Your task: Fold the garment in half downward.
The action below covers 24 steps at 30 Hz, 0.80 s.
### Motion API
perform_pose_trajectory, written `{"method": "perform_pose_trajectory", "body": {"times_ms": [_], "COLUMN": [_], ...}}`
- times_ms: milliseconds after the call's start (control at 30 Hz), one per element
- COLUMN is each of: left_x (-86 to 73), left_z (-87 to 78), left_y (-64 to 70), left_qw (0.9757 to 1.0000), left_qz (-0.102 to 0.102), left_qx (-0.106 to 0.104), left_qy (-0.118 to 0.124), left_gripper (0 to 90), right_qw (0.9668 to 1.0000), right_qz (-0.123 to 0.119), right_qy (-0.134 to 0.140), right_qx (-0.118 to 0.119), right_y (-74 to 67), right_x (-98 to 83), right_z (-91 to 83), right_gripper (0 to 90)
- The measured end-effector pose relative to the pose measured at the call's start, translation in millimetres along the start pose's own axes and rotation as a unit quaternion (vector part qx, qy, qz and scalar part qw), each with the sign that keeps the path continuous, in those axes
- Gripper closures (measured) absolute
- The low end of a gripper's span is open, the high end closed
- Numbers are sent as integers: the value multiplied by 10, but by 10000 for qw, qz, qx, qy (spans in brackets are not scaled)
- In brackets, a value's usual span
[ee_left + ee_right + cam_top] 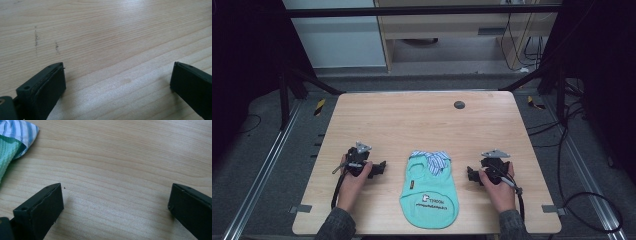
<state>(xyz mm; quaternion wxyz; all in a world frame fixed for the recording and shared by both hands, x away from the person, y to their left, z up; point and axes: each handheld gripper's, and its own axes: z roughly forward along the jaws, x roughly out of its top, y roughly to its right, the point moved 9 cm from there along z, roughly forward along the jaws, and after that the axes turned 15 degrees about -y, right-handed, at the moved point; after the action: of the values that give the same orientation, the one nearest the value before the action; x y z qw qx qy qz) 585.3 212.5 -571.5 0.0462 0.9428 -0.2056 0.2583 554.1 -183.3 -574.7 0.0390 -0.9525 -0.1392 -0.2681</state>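
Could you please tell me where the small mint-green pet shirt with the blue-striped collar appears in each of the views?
High view: the small mint-green pet shirt with the blue-striped collar lies flat near the table's front edge, between both grippers.
Left gripper view: not in it.
Right gripper view: its collar and a green edge sit in the top-left corner.
Shared landmark: the light wooden tabletop.

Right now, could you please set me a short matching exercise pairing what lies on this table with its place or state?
Things:
1. small mint-green shirt
2. left gripper
3. right gripper
4. dark round spot

Places or states:
a. far side of the table, right of the middle
b. flat between the two grippers
c. open, on the side away from the striped collar
d. open, with the striped collar at its view's top left

Pairs: 1-b, 2-c, 3-d, 4-a
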Motion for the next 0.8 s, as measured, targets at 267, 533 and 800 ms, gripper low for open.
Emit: {"method": "perform_pose_trajectory", "body": {"times_ms": [267,533,800], "left_x": [-4,82,155], "left_z": [-9,-136,-287], "left_y": [-6,33,197], "left_qw": [9999,9998,9976], "left_qz": [84,96,468], "left_qx": [-80,-137,-340], "left_qy": [-20,133,382], "left_gripper": [0,44,114], "right_qw": [10000,9997,9980], "right_qz": [-27,-197,-618], "right_qy": [-13,-111,41], "right_qx": [24,86,152], "right_y": [-1,-10,-154], "right_x": [4,14,188], "right_z": [3,-48,-279], "right_gripper": [3,75,182]}}
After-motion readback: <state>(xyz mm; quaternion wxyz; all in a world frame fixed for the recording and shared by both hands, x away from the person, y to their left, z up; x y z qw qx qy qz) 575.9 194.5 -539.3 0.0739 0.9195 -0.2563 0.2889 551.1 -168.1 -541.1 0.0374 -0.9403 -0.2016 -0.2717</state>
